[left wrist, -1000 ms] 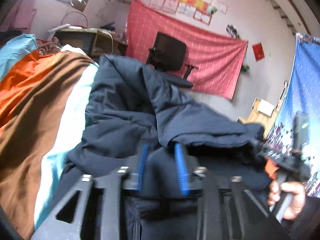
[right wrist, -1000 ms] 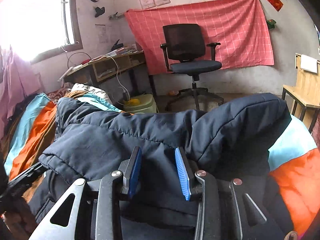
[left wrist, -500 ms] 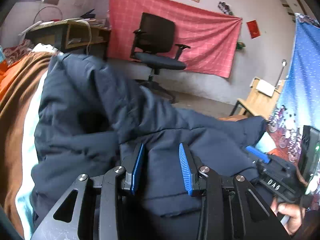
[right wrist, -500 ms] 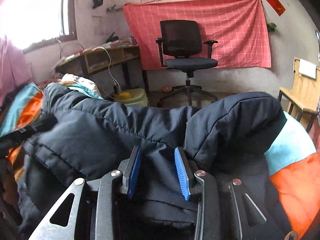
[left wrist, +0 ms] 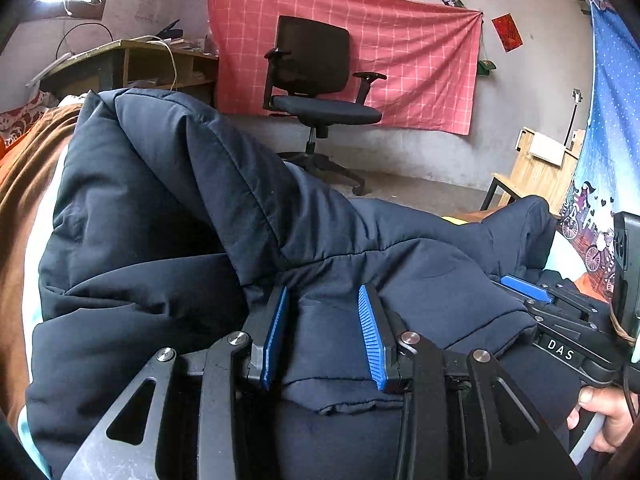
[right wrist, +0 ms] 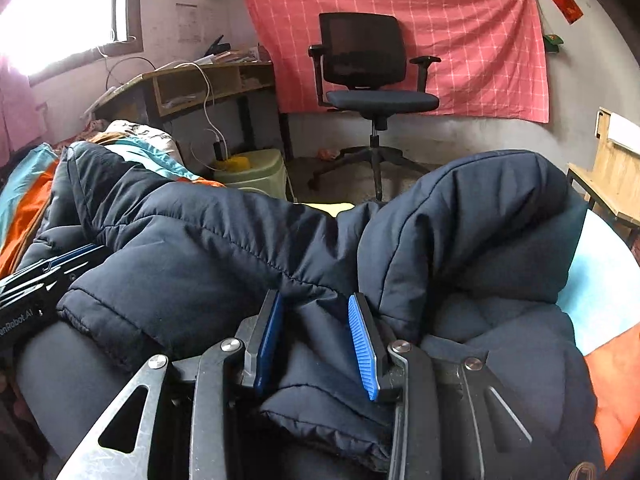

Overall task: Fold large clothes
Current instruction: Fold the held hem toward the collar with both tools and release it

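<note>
While the jacket (left wrist: 328, 248) bulges up in front of both cameras, I can't see most of the bed (right wrist: 600, 280) under it, only striped bedding at the edges. My left gripper (left wrist: 322, 334) pinches a fold of the hem between its blue pads; right gripper (right wrist: 314, 344) pinches another thick fold the same way. Jacket lies bunched on the bed, one sleeve humped up on my right. My right hand (left wrist: 604, 416) is cut off at the frame corner. Beyond: office chair (right wrist: 372, 92), pink cloth (right wrist: 472, 40) on the wall, desk (right wrist: 192, 88)
</note>
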